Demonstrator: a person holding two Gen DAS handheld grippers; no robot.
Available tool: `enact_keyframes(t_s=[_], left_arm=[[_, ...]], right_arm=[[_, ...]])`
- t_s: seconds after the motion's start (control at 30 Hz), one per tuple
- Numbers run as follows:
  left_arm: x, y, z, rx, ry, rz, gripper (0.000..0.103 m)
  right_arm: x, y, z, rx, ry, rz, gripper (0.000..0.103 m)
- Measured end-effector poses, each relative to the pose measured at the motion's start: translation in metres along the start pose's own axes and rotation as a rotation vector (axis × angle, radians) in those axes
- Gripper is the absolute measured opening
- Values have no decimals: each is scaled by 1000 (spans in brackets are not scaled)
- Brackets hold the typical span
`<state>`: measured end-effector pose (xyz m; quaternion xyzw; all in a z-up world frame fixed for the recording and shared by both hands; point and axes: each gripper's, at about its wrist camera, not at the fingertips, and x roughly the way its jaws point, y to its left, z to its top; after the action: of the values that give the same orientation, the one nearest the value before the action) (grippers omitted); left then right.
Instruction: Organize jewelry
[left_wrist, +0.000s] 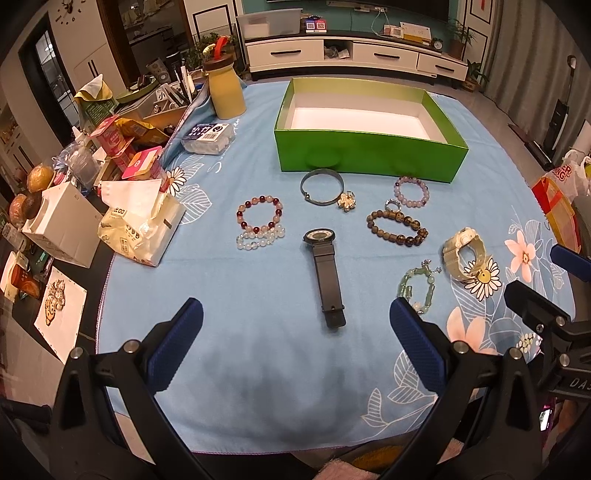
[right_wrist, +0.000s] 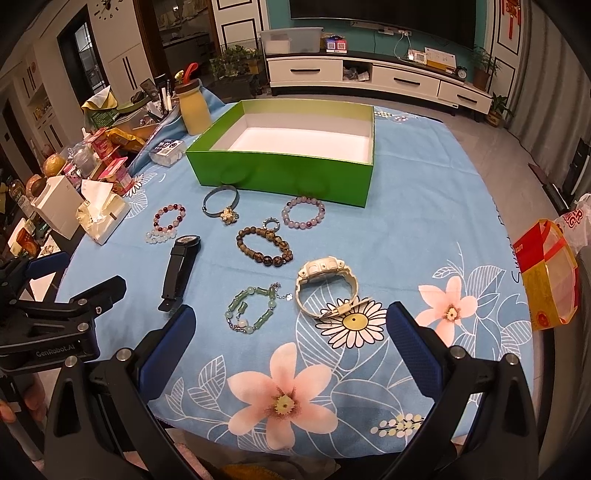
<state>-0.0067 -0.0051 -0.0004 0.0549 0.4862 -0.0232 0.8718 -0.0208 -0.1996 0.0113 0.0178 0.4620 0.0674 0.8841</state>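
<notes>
An empty green box (left_wrist: 369, 158) (right_wrist: 280, 173) stands at the far side of the blue floral cloth. In front of it lie a black watch (left_wrist: 325, 273) (right_wrist: 181, 269), a cream watch (left_wrist: 463, 254) (right_wrist: 325, 269), a green jade bracelet (left_wrist: 406, 284) (right_wrist: 236, 299), a brown bead bracelet (left_wrist: 399, 240) (right_wrist: 258, 254), a purple bead bracelet (left_wrist: 397, 190) (right_wrist: 288, 218), a red-and-white bead bracelet (left_wrist: 258, 212) and a metal bangle (left_wrist: 321, 202). My left gripper (left_wrist: 295, 317) hangs open near the black watch's strap end. My right gripper (right_wrist: 291, 325) hangs open just short of the cream watch and jade bracelet. Neither holds anything.
Clutter fills the table's left side: a tissue pack (left_wrist: 140, 229), a white carton (left_wrist: 62, 225), snack packets (left_wrist: 144, 166) and a yellow bottle (left_wrist: 225, 92). A red and yellow bag (right_wrist: 550, 273) sits at the right edge. Bare cloth lies to the right of the box.
</notes>
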Motion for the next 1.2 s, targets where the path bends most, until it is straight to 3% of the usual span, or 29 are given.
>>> enact_keyframes(t_s=[1.2], left_arm=[[1, -1, -3, 9, 9, -5, 101]], right_arm=[[0, 1, -2, 0, 6, 1, 102]])
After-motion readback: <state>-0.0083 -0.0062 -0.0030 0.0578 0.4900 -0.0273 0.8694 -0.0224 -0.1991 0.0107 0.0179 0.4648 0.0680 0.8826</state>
